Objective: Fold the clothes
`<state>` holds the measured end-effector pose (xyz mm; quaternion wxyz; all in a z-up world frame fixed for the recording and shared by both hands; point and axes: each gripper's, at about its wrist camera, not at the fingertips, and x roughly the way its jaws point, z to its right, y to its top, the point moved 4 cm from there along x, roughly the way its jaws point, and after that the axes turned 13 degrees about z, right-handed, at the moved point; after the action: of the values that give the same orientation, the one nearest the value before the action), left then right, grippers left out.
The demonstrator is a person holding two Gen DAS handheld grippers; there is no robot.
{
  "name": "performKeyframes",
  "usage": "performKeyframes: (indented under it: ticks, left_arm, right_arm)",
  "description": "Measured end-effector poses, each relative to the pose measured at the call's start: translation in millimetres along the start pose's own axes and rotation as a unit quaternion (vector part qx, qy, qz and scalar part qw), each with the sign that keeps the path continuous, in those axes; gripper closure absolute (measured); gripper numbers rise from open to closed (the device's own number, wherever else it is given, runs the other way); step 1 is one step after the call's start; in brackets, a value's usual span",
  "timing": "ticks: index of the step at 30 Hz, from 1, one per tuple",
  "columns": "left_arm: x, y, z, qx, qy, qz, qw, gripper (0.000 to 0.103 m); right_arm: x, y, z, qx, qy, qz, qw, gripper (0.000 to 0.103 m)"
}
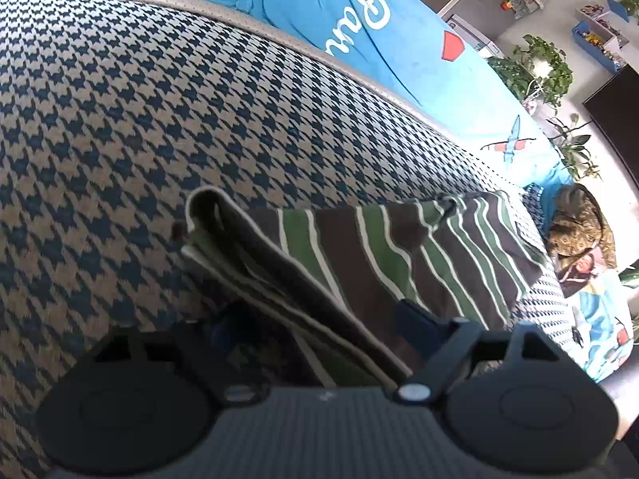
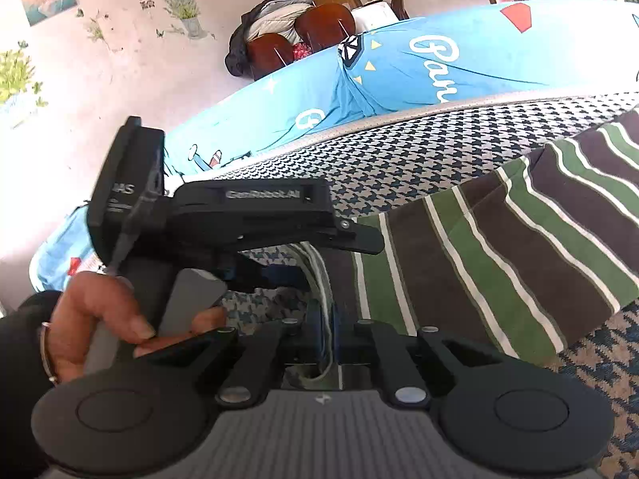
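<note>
A garment striped brown, green and white (image 1: 399,247) lies folded on the houndstooth sofa seat (image 1: 139,119). Its layered pale edge runs diagonally between the fingers of my left gripper (image 1: 319,323), which stands open around it; the corner curls up off the seat. In the right wrist view the garment (image 2: 519,247) spreads to the right. My right gripper (image 2: 325,331) is shut on the garment's white-edged border, just behind the left gripper (image 2: 315,259). A person's hand (image 2: 100,319) with a bracelet and dark sleeve holds the left gripper's handle.
A bright blue printed cover (image 1: 359,40) drapes the sofa back behind the seat. Potted plants (image 1: 543,68) and a dark cabinet stand at the far right, and a camouflage bundle (image 1: 579,223) lies beyond the seat's end. Wooden chairs with jackets (image 2: 287,32) stand by the wall.
</note>
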<state>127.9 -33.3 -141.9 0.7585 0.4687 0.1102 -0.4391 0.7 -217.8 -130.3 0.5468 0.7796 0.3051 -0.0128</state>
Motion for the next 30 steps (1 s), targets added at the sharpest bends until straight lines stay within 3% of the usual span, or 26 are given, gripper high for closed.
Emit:
performKeyframes:
  ticks: [2,6,10,19,30]
  left_arm:
    - [2.9,2.1,-2.4,-0.007,0.002,-0.001,1.0000,0.053]
    - [7.2,4.9,-6.8,-0.017,0.011,-0.001,0.9998,0.079]
    - [4.0,4.7,-3.9,0.015,0.042,0.020,0.9988,0.092]
    - [-17.8,17.3,0.8,0.070,0.078,0.075,0.9917,0.095]
    - [-42.8,40.8,-14.6,0.097,0.122,0.094,0.9833,0.095]
  right_arm:
    - [0.3,-0.9,1.2,0.010,0.003,-0.003,1.000,0.095]
    - [2.4,-2.7,-3.6,0.017,0.013,-0.011,1.000,0.095]
    - [2.8,-7.3,-9.0,0.015,0.020,-0.018,1.000,0.095]
    - [16.9,-9.4,-23.7,0.006,0.037,-0.021,0.999,0.095]
    - [46.5,-5.8,-50.2,0.011,0.069,-0.021,0.997,0.095]
